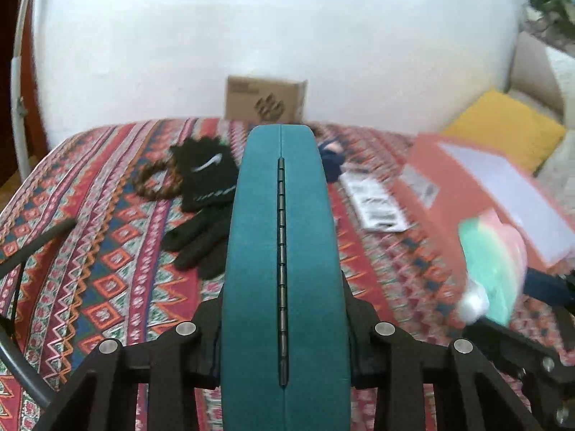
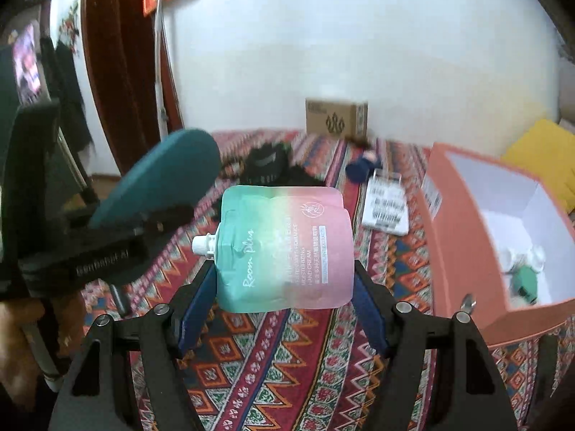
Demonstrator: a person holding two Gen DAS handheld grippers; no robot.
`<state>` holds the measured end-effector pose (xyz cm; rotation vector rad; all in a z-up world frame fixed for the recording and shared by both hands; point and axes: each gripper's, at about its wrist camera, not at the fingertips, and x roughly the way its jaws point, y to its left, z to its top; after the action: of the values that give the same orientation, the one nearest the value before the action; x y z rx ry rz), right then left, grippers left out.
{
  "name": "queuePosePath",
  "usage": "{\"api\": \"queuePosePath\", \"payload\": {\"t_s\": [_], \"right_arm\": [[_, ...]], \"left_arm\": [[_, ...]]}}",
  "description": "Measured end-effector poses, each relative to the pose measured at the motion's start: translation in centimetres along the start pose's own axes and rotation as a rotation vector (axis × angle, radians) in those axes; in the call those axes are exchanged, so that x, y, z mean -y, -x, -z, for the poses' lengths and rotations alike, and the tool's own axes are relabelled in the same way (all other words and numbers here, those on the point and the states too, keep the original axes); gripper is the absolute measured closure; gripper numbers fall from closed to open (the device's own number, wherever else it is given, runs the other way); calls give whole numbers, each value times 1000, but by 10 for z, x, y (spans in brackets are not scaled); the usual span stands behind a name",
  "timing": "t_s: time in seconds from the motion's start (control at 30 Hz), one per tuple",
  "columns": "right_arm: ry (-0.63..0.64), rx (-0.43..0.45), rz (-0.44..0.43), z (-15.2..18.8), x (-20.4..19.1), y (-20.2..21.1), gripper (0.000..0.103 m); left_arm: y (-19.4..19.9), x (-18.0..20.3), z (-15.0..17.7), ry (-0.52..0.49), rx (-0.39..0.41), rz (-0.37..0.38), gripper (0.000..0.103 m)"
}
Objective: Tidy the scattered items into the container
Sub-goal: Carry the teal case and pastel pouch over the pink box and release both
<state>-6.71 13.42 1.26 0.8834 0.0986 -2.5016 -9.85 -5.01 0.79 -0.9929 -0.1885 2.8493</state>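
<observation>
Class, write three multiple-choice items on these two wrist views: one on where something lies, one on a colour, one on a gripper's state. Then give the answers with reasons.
1. Where do the black gloves lie?
A. on the patterned cloth
B. inside the open box
C. on the yellow cushion

2. What colour is the outside of the open box?
A. blue
B. salmon pink
C. black

3. What is the right gripper doing?
A. open and empty
B. shut on the hand cream pouch
C. shut on a glove

Answers:
1 A, the gloves rest directly on the cloth, left of the left gripper.
2 B, its outer walls are salmon pink, white inside.
3 B, the pouch sits pinched between both fingers.
</observation>
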Motion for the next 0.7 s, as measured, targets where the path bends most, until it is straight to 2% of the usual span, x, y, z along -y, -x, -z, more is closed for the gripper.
{"api": "queuePosePath", "payload": {"t_s": [0.17,0.3,0.47,0.7], "right_arm": [[-27,110,-2,-15,13,44,29],[-38,220,50,-23,26,80,29],[-70,363,158,-31,53,127,29],[-126,537,386,-35,95,184,29]], "left_arm": [[24,34,-12,-54,46,31,62],[38,67,-26,-87,85,74,62],[48,122,-51,-142,135,149,62],[49,211,-85,-219,201,280,62]]}}
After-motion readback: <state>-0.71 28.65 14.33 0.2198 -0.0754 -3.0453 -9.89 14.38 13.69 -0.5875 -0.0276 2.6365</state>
